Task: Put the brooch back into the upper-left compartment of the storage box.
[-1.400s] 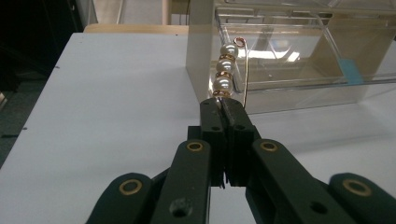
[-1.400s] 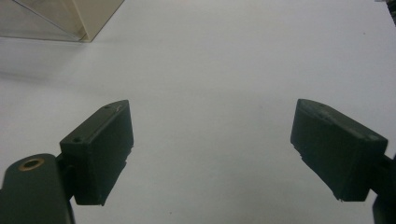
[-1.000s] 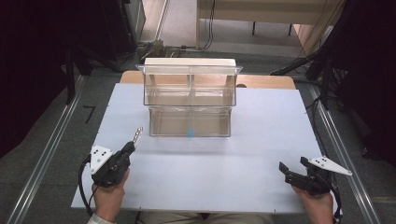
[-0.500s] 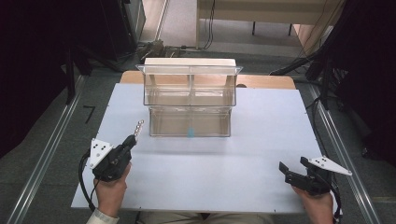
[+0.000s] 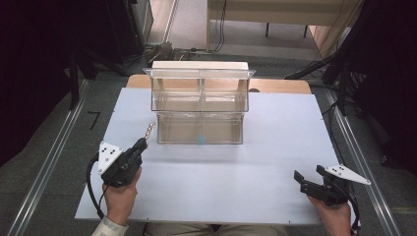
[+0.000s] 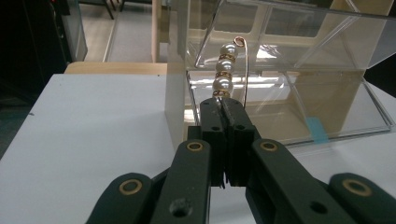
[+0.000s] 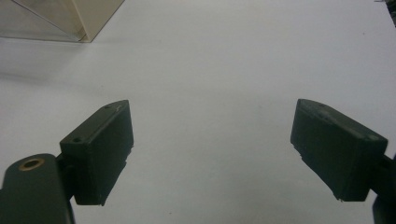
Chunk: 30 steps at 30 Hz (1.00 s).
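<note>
My left gripper (image 5: 141, 144) (image 6: 223, 106) is shut on a pearl earring (image 6: 223, 70) (image 5: 149, 130): three white pearls with gold spacers and a thin gold wire hook stick out past the jaw tips. It hovers just left of a clear two-tier acrylic box (image 5: 200, 105) (image 6: 299, 74) whose lower tier carries a small blue tag (image 5: 200, 140) (image 6: 319, 130). My right gripper (image 5: 309, 179) (image 7: 212, 140) rests open near the table's front right corner, jaws wide apart over bare white surface, nothing between them.
The white tabletop (image 5: 275, 137) lies on a wooden table. A corner of the box (image 7: 70, 18) appears far up left in the right gripper view. Metal rails and dark cables run along the floor on both sides.
My left gripper has moved forward and slightly right with the earring, closer to the box's left front corner. The right gripper has stayed where it was.
</note>
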Motion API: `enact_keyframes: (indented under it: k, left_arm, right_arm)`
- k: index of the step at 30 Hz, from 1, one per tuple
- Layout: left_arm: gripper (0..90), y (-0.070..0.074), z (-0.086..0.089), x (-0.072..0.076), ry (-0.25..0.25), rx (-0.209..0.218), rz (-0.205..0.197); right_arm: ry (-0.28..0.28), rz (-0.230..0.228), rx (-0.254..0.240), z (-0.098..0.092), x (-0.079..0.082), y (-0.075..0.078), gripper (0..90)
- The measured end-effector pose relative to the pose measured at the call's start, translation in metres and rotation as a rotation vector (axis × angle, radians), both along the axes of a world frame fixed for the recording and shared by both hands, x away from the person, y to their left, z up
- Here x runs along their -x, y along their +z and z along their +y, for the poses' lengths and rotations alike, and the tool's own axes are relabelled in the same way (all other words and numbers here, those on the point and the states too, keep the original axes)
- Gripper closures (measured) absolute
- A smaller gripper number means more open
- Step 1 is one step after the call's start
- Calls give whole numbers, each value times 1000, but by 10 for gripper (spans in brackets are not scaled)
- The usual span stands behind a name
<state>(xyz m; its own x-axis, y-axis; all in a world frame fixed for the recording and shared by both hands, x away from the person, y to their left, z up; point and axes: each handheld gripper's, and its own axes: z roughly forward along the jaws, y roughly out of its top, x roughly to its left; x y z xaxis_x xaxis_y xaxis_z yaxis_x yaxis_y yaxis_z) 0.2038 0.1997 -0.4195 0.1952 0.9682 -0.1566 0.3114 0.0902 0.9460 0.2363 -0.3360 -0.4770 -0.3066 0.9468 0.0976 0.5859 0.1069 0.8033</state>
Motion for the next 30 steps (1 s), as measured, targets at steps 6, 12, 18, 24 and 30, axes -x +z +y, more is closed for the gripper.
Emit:
enact_keyframes:
  k: [6, 12, 18, 24, 30]
  left_arm:
    - [875, 4, -1, -1, -2, 0, -12]
    - [875, 7, -3, -2, -2, 1, -27]
    - [875, 9, -4, -2, -4, 4, -37]
    - [875, 11, -5, -3, -8, 8, -53]
    - [875, 13, -5, -5, -11, 11, -65]
  right_arm:
    - [3, -2, 1, 0, 0, 0, 115]
    - [-1, 0, 0, 0, 0, 0, 115]
    - [2, -3, 1, 0, 0, 0, 115]
    - [2, -3, 1, 0, 0, 0, 115]
    - [4, -3, 3, 0, 0, 0, 115]
